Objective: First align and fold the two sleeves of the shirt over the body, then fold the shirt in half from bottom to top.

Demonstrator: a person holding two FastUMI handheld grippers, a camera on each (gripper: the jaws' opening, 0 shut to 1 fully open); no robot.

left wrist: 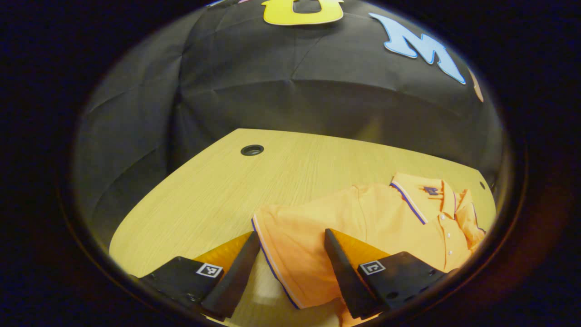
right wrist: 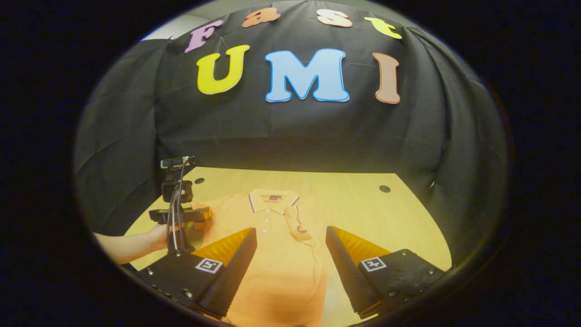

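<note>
Lying flat on the wooden table (left wrist: pixel 204 190), the orange shirt (left wrist: pixel 363 218) is being shown with its long axis running from the collar (right wrist: pixel 272 200) at the far end to the hem near the camera. In the left gripper view, the left gripper (left wrist: pixel 290 268) is being held with its fingers spread wide, nothing between them, over the outstretched left sleeve (left wrist: pixel 286 254) and its striped cuff. The right sleeve (right wrist: pixel 302 220) is judged to be folded over already. The right gripper (right wrist: pixel 290 268) is likewise being held parted and empty, hovering above the lower body. The left sleeve is judged next, and the left gripper is nearer.
</note>
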